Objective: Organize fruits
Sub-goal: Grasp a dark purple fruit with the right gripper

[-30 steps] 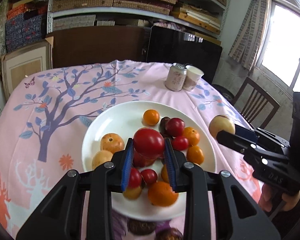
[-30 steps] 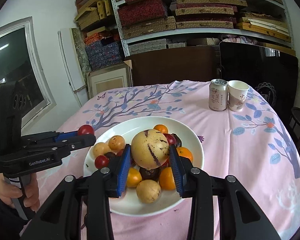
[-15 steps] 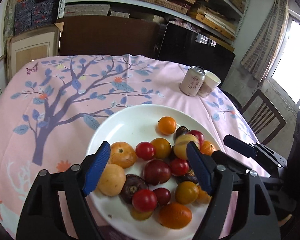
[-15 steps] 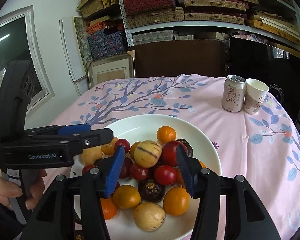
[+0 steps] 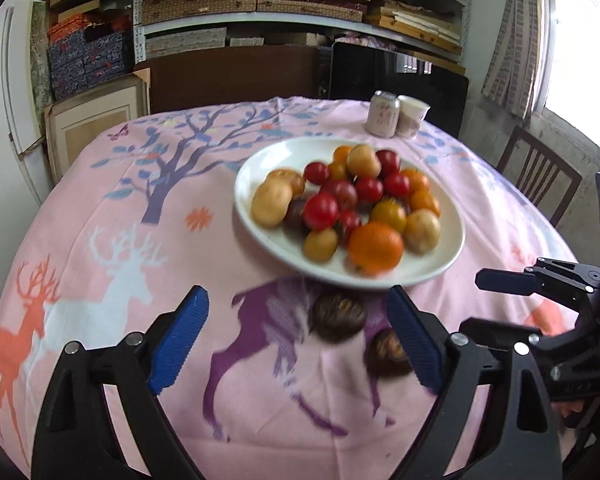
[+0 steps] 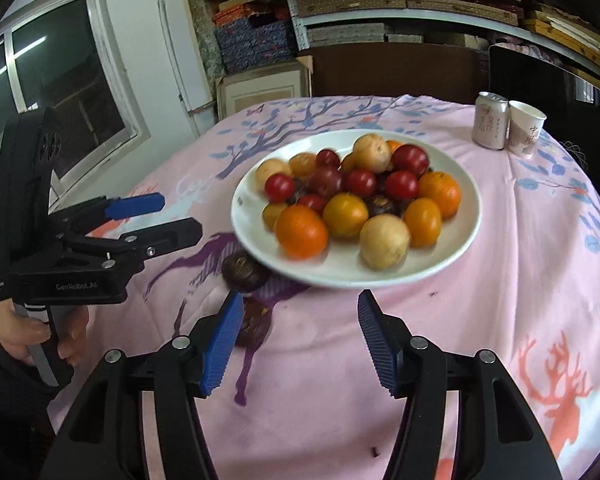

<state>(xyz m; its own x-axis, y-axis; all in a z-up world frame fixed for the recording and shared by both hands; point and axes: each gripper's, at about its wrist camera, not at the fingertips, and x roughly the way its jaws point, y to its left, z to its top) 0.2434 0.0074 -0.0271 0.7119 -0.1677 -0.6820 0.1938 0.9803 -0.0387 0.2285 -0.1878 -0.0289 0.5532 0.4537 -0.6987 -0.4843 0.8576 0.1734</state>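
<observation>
Fruits [image 5: 352,208]: heaped on a white plate [image 5: 284,152] in the middle of the table [image 5: 100,240], in red, orange and pale yellow. Two dark fruits [image 5: 338,316] apart from the heap, on the pink cloth just in front of the plate's near rim.

Probably light, round and smooth-skinned, so apt to roll and to squirt sideways out of a grip. Red ones likely soft enough to bruise, orange ones firmer. Best taken across the widest part, pads on opposite sides, with a gentle squeeze. Loose-looking heap: risky to pull from low down, safer to lift from the top. Dark pair open to reach from above, crowded only by each other.

Left tool [image 5: 297,300]: spread wide, jaws just opening, gripping nothing. One dark fruit framed between its pads but untouched, the other just beside the right-hand pad.

Right tool [image 6: 300,300]: roughly half open, jaws likewise just opening, gripping nothing, only cloth between the pads.

Hard to make out: exact kinds of fruit, smeared by motion blur. Nearer dark fruit partly hidden behind a pad in both views. Bottom layer of the heap covered by the top. Near edge of the table cut off behind the tools.
</observation>
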